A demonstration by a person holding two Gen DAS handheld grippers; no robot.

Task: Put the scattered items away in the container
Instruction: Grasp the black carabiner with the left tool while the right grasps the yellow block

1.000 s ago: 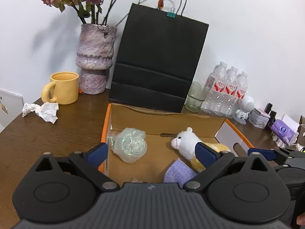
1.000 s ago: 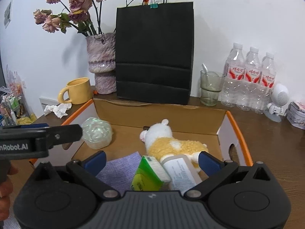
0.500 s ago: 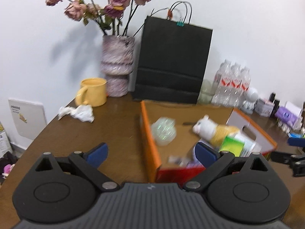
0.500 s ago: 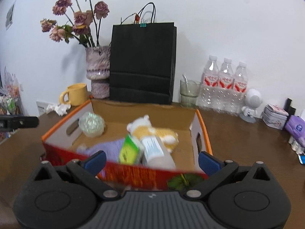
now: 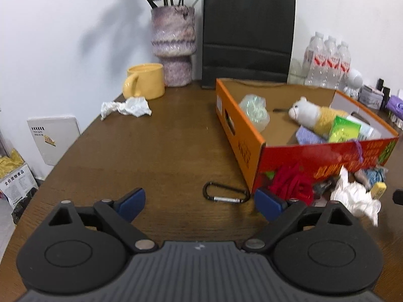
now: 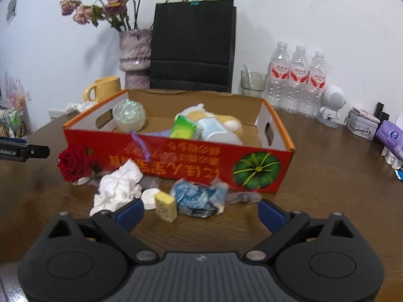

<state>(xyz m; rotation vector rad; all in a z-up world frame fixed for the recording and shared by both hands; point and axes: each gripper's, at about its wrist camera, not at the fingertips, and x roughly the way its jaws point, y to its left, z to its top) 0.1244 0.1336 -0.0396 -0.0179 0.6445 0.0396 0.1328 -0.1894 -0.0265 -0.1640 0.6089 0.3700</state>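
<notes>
Both grippers are pulled back from over the box [image 6: 176,161] vs a sec ago; loose items now seen lower centre. L gripper [image 5: 199,201] & R gripper [image 6: 200,212] are empty, jaws wide but closing. Carabiner [image 5: 225,193] and eraser [image 6: 165,206] are framed; next pick likely.

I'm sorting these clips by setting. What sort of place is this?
Probably a home or small office room: a wooden table against a white wall, with a vase of dried flowers, a yellow mug and bottled water.
</notes>
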